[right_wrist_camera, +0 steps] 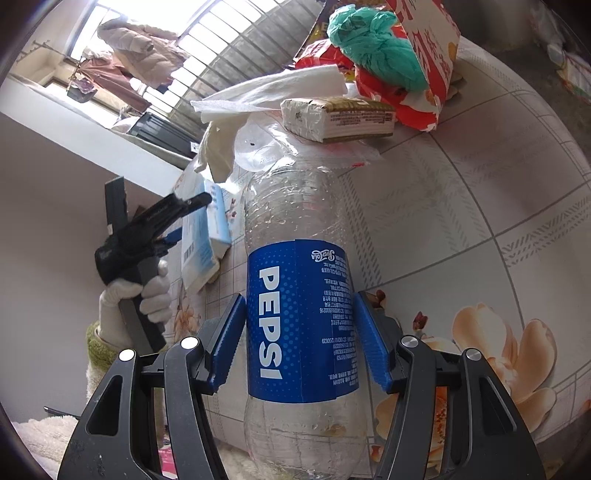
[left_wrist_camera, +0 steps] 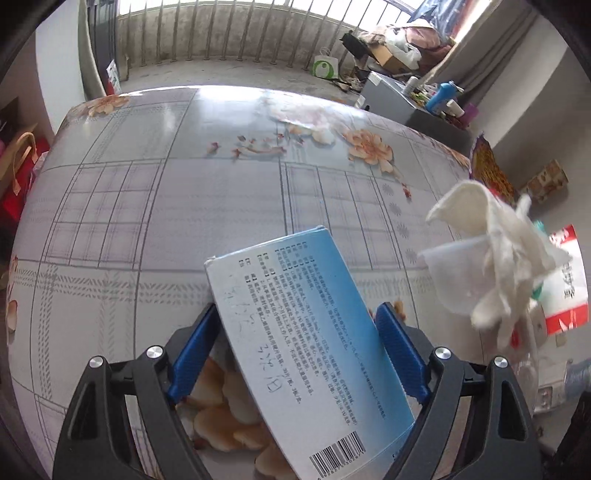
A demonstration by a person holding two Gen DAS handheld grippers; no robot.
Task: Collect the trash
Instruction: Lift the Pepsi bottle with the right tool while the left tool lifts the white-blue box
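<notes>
My left gripper (left_wrist_camera: 298,306) is shut on a flat light-blue and white carton (left_wrist_camera: 295,332) with printed text and a barcode, held tilted over the flowered tablecloth (left_wrist_camera: 147,221). From the right wrist view, that gripper (right_wrist_camera: 194,216) sits in a white-gloved hand (right_wrist_camera: 147,295) at the table's left edge, still clamping the carton (right_wrist_camera: 207,240). My right gripper (right_wrist_camera: 300,295) is shut on an empty clear Pepsi bottle (right_wrist_camera: 299,314), its pads pressing on the blue label. The bottle points toward a trash pile: white tissue (right_wrist_camera: 273,92), a clear plastic bag (right_wrist_camera: 266,147) and a wrapped paper pack (right_wrist_camera: 340,118).
A red printed bag (right_wrist_camera: 424,74) with a teal plastic bag (right_wrist_camera: 376,48) stands behind the pile. In the left wrist view, crumpled tissue (left_wrist_camera: 491,258), a red-and-white pack (left_wrist_camera: 565,280) and a snack bag (left_wrist_camera: 487,166) lie at the table's right edge. Beyond are a railing (left_wrist_camera: 240,33) and clutter.
</notes>
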